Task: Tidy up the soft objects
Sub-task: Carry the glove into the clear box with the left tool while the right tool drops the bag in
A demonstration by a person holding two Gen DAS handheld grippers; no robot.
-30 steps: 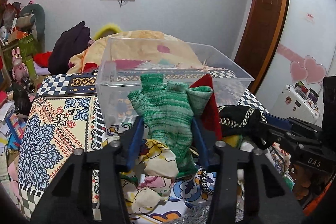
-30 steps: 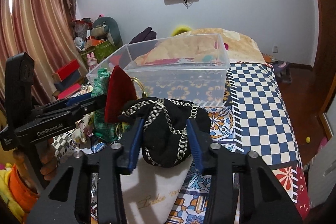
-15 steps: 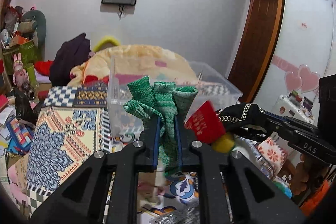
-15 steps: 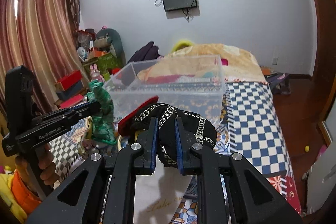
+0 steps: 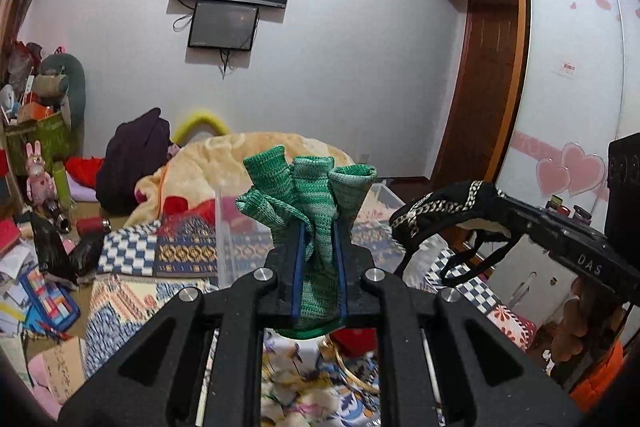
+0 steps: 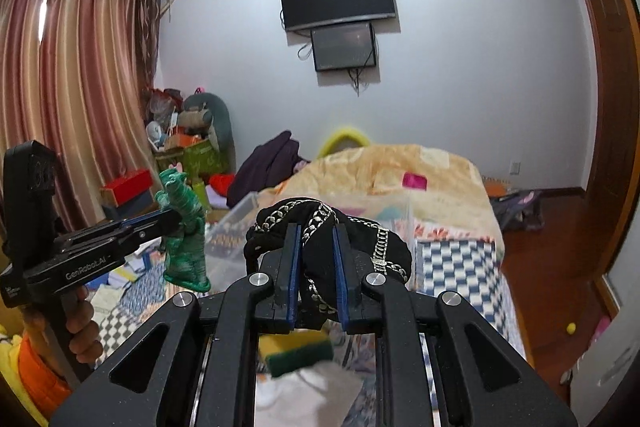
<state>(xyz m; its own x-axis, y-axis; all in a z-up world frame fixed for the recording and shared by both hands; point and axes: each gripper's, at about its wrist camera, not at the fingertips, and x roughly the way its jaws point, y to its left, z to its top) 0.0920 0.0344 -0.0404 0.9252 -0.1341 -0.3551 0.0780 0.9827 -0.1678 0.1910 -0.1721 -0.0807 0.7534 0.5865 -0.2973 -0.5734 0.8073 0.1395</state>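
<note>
The left claw (image 5: 318, 247) is being held raised above the bed (image 5: 132, 291), pointed slightly downward toward the far wall, and it is clenched on a green knitted glove (image 5: 308, 195). The glove's fingers are fanning out above the blue pads, while its cuff is hanging below them. In the right wrist view the same left claw (image 6: 176, 217) is being seen at 9 o'clock, with the glove (image 6: 184, 235) dangling clear of the bedding, and a hand (image 6: 82, 327) is being wrapped around the handle beneath an orange sleeve (image 6: 38, 371). "GenRobot.AI" is being shown in white lettering on that claw's side.

The right claw (image 6: 316, 267) is likewise being held up and angled slightly downward, and it is clenched on a black pouch with silver chain trim (image 6: 332, 247), which is bulging out above and to the right of the pads. In the left wrist view the right claw (image 5: 508, 211) is being seen at 3 o'clock, with the pouch (image 5: 444, 211) drooping from its tip and a black strap hanging under it; "DAS" is being shown on its body.

A clear plastic bin (image 6: 236, 227) is being seen on the bed just beyond both claws. A yellow and green sponge (image 6: 298, 351) is lying below the right claw.
</note>
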